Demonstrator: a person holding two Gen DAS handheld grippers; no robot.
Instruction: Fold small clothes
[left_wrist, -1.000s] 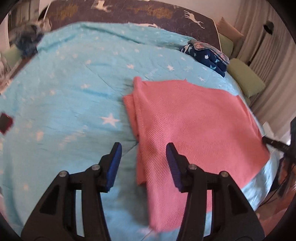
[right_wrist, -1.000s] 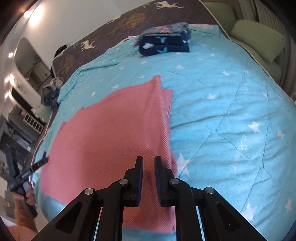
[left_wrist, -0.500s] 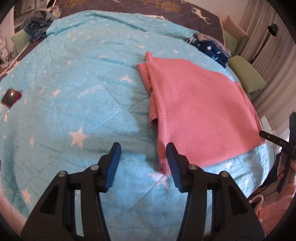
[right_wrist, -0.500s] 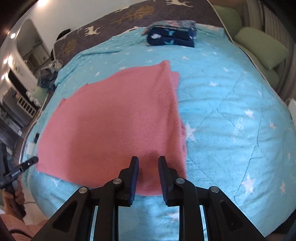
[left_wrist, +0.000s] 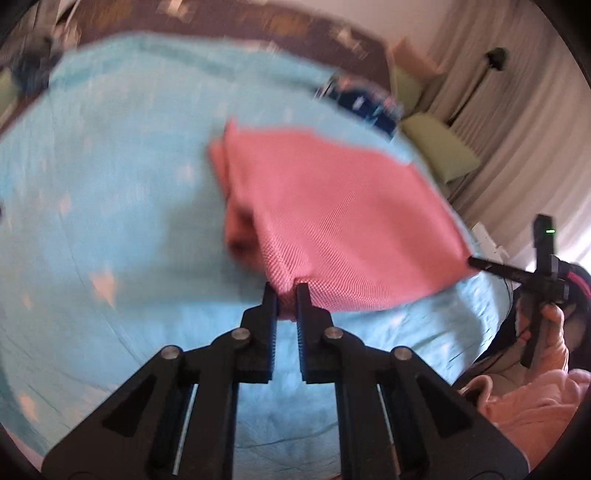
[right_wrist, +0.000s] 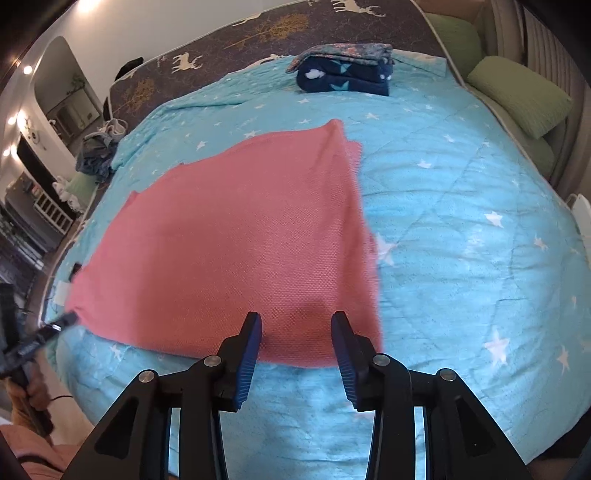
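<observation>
Left gripper (left_wrist: 286, 291) is closing, pads pinched on the near corner of the pink cloth (left_wrist: 332, 214); a small bunch of the knit sits between the fingertips, and that corner looks pulled up off the blue star quilt (left_wrist: 110, 184). Left wrist view is motion-blurred, so finer detail there is unclear. Right gripper (right_wrist: 295, 325) is opening, jaws apart with a clear gap, hovering over the cloth's near edge (right_wrist: 229, 240); cloth shows in the gap but the pads do not press on it, nothing held. Pink cloth lies mostly flat across the middle of the quilt (right_wrist: 461, 221), a second layer showing along its right edge in the right wrist view, near edge close to the bed's front. Folded navy stack (right_wrist: 343, 74) sits further back on the quilt near the dark deer-print cover (right_wrist: 258, 33), well apart from the pink cloth. Green cushions (right_wrist: 517, 92) beside the bed on the right. A person's hand in a pink sleeve (left_wrist: 554, 325) holds the right gripper's handle at the far right of the left wrist view.
</observation>
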